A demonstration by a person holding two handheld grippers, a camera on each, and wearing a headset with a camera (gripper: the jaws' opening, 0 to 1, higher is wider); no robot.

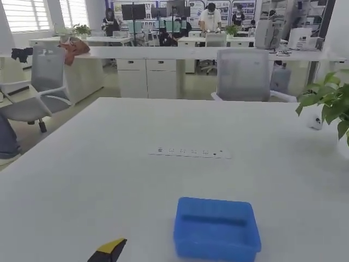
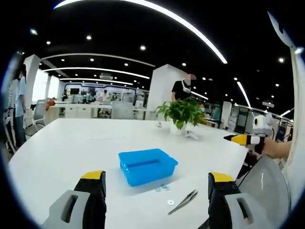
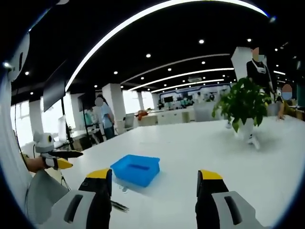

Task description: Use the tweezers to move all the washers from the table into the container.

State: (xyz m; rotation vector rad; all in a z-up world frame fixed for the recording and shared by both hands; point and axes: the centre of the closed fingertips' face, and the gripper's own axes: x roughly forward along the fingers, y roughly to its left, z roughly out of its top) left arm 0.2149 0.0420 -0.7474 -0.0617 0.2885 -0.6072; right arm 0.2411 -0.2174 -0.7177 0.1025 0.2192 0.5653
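Your white table (image 1: 82, 180) stretching ahead, what may be a socket strip (image 1: 191, 152) set in its middle, leafy potted plant (image 1: 327, 101) at your right, grey mesh chair (image 1: 242, 73) beyond the far edge, second chair (image 1: 46, 82) to your left, people (image 1: 210, 19) at distant benches

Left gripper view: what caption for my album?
Open tongs face a blue plastic tray, small metal washers and thin metal tweezers on white table.

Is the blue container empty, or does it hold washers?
Empty: the container shows a bare blue floor; washers lie on the table beside it.
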